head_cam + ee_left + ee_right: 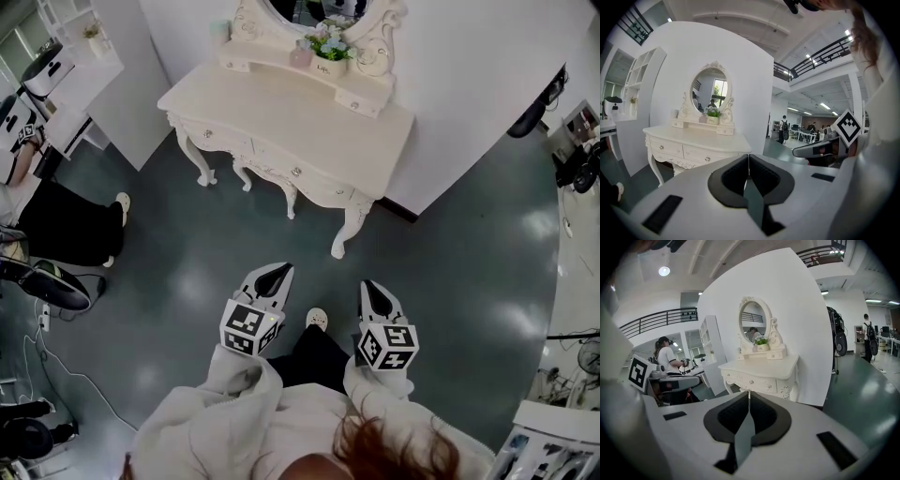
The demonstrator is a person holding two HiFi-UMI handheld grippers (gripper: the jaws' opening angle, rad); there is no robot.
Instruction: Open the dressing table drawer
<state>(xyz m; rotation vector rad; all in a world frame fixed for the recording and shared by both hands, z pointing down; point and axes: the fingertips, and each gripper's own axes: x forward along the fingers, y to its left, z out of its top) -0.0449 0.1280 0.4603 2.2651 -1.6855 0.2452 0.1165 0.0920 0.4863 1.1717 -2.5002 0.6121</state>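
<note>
A cream dressing table (309, 141) with an oval mirror (711, 89) stands against a white wall panel, across the grey floor from me. Its front drawers carry small round knobs (296, 172), also visible in the left gripper view (707, 159) and in the right gripper view (766, 385). My left gripper (279, 270) and right gripper (372, 286) are held side by side in front of me, well short of the table and pointing toward it. The left gripper's (748, 155) pads meet with nothing between them. The right gripper's (749, 392) pads are also pressed together and empty.
A small potted plant (328, 45) sits on the table's upper shelf with small drawers. A seated person in black (66, 225) and a white shelf unit (84, 56) are at the left. Cables (56, 366) lie on the floor at lower left. My shoe (317, 319) shows between the grippers.
</note>
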